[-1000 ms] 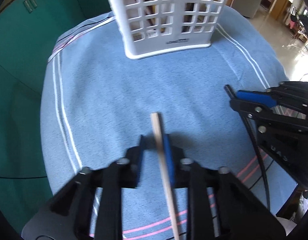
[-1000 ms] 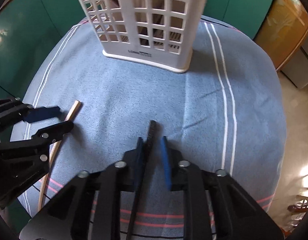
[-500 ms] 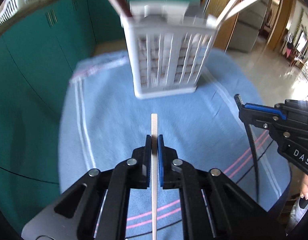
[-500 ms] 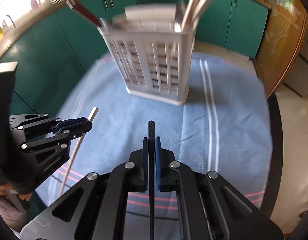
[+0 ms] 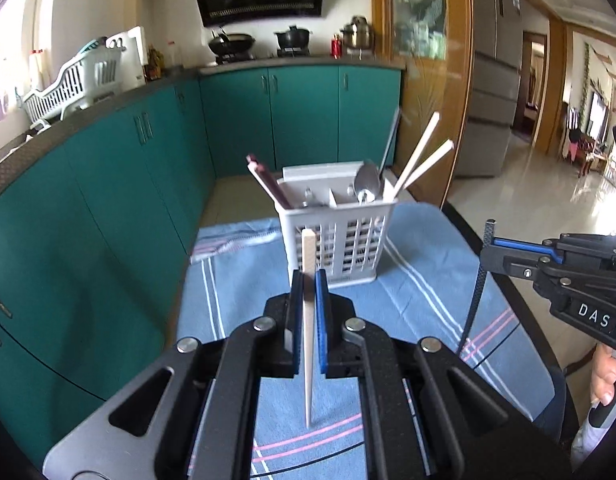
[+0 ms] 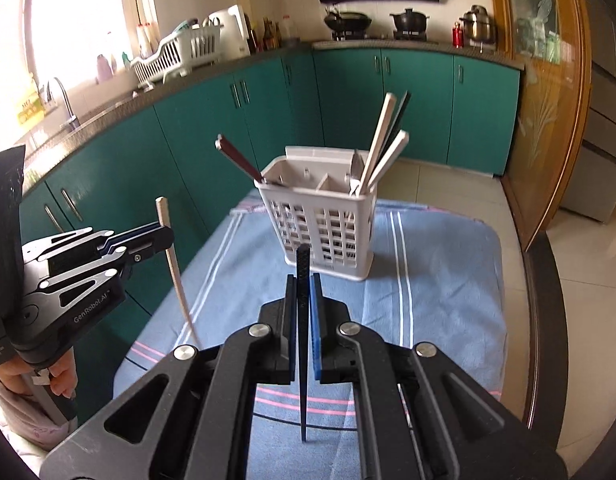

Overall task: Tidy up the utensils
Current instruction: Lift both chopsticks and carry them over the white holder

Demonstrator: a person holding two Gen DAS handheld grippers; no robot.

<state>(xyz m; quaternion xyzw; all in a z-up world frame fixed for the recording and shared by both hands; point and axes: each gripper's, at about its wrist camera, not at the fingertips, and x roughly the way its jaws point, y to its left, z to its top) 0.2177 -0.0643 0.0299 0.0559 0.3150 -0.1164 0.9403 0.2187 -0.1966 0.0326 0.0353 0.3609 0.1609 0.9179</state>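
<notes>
Lower ends of the utensils in the white slotted plastic caddy (image 5: 339, 240) are hidden behind its walls. Caddy's far compartments aren't readable. Right gripper (image 5: 492, 254) body is cut off at the left-wrist view's right edge. Blue striped cloth (image 6: 435, 280) near edge is hidden under the gripper body.

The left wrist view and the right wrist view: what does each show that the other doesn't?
Only the left view shows the fridge and the room beyond it. Only the right view shows the tap and bright window. Both show the white caddy on the blue cloth, the left gripper shut on a pale chopstick, and the right gripper shut on a black chopstick.
</notes>
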